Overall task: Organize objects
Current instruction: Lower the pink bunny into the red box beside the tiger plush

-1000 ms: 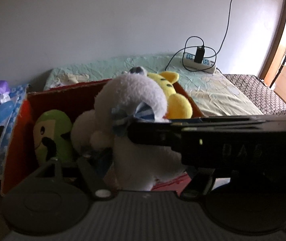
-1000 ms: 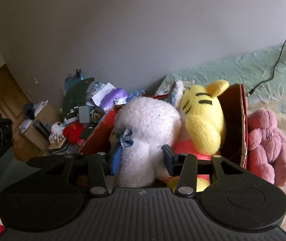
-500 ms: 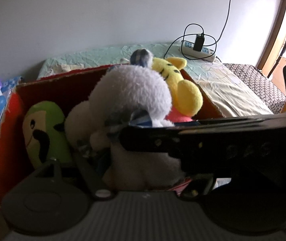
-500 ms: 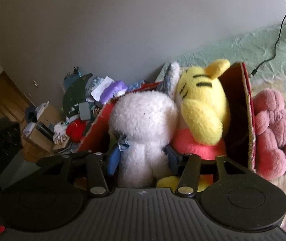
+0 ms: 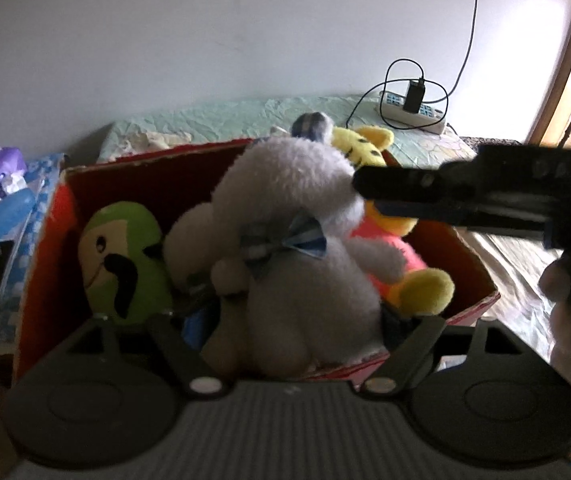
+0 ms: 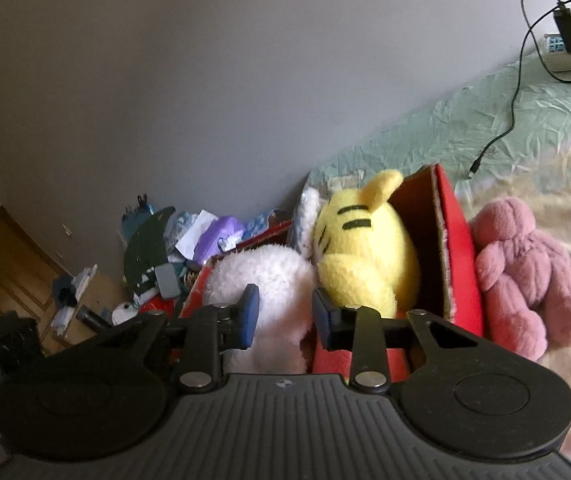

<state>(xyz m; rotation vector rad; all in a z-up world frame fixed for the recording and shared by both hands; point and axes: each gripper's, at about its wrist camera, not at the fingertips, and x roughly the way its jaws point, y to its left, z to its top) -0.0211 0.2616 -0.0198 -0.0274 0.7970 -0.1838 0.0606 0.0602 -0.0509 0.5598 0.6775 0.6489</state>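
Note:
A red cardboard box (image 5: 145, 160) on the bed holds a green plush (image 5: 121, 256), a white plush bear (image 5: 297, 216) with a blue bow, and a yellow plush (image 5: 389, 248) in a red shirt. My left gripper (image 5: 293, 324) straddles the bear's bottom; its jaws are opening and the pads stand just off the fur. From the right, my right gripper (image 5: 361, 188) reaches the side of the bear's head. In the right wrist view, that right gripper (image 6: 285, 316) is closing, with the bear (image 6: 261, 280) showing between its fingers and a dark gap at the right pad. A pink plush (image 6: 525, 280) lies outside the box (image 6: 457, 248).
A power strip (image 5: 409, 108) with a charger and cables lies at the bed's far edge. Left of the box, a cluttered pile (image 6: 189, 240) of tissue packs and papers sits against the wall. A wooden door (image 6: 5, 272) shows low on the left. Rumpled green sheet (image 6: 485, 120) surrounds the box.
My right gripper has drawn back off the bear's body to the side of its head, and its jaws have narrowed. The left gripper's fingers have spread apart around the bear.

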